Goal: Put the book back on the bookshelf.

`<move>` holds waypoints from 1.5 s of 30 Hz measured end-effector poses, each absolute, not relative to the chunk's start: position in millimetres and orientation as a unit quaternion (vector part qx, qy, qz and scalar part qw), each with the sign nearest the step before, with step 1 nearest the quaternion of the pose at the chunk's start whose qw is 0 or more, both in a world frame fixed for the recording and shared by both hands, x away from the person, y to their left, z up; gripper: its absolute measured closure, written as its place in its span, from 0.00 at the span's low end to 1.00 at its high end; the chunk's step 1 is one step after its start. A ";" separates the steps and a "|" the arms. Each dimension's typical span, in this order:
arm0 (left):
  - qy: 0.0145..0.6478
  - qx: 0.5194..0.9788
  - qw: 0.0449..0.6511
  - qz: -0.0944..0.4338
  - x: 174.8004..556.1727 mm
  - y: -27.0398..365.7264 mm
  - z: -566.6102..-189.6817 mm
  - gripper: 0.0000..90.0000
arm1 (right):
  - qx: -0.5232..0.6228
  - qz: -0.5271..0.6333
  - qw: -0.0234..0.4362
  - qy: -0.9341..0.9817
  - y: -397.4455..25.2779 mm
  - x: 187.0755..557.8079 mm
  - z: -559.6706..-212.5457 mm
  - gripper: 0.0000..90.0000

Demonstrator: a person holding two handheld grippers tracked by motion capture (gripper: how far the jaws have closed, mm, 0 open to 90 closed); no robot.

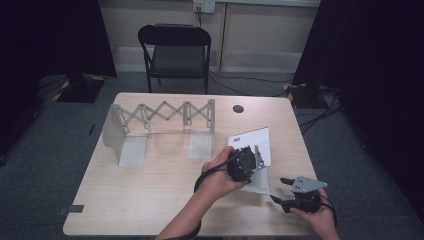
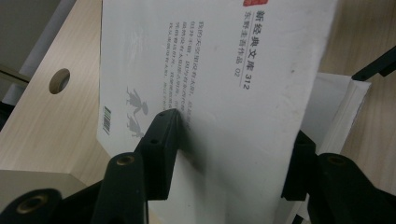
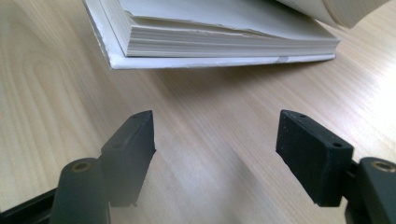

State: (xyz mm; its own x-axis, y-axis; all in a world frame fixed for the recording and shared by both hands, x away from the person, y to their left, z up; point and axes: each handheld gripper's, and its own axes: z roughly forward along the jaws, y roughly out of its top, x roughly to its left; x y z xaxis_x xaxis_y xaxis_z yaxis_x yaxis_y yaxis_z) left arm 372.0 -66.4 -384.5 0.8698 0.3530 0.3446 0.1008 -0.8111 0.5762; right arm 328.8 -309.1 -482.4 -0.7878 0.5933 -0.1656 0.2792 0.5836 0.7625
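The fingers (image 2: 161, 154) of the left gripper (image 1: 244, 164) are clamped on the white back cover (image 2: 210, 93) of a book (image 1: 252, 145), one black pad pressed flat against the printed face and the other gripping the cover's far edge at about 3 o'clock in the left gripper view. The cover is lifted and tilted, carrying a barcode (image 2: 108, 120), two small grey figures and columns of print, while the rest of the page block (image 2: 341, 116) lies beneath it toward 3 o'clock. The fingers (image 3: 133, 149) of the right gripper (image 1: 287, 192) stand wide apart with nothing between them, hovering just above the bare wood of the table (image 3: 56, 93). In the right gripper view the book lies at 12 o'clock from the open jaws, near but not touching them, its stacked page edges facing the camera and a curled leaf rising at the upper right. In the high view the book sits at about 3 o'clock from the table's centre, the left gripper on it, and the right gripper lies at 5 o'clock from the book, close to the near edge. A metal scissor-lattice rack (image 1: 160, 125) stands well apart at 10 o'clock from the book, a round cable hole (image 1: 238, 108) lies at 12 o'clock, and a black chair (image 1: 175, 50) stands beyond the far edge.
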 end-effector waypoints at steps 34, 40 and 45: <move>0.132 0.939 0.255 0.189 361.5 -78.5 -356.7 0.58 | 0.220 0.392 0.234 0.862 -285.1 334.9 -469.0 0.32; 0.129 0.940 0.252 0.189 360.5 -78.9 -357.5 0.58 | 0.205 0.384 0.234 0.869 -280.4 337.1 -465.3 0.31; 0.131 0.940 0.253 0.186 362.0 -78.7 -356.3 0.58 | 0.192 0.371 0.249 0.873 -277.8 336.5 -460.2 0.31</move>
State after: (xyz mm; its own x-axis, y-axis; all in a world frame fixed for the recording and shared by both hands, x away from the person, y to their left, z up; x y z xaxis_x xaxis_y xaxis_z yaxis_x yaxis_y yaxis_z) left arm 362.0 -78.7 -356.3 0.8965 0.3407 0.2833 0.1522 -0.8372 0.5252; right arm 336.5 -277.8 -460.2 -0.8017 0.5213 -0.2924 0.1512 0.6501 0.7447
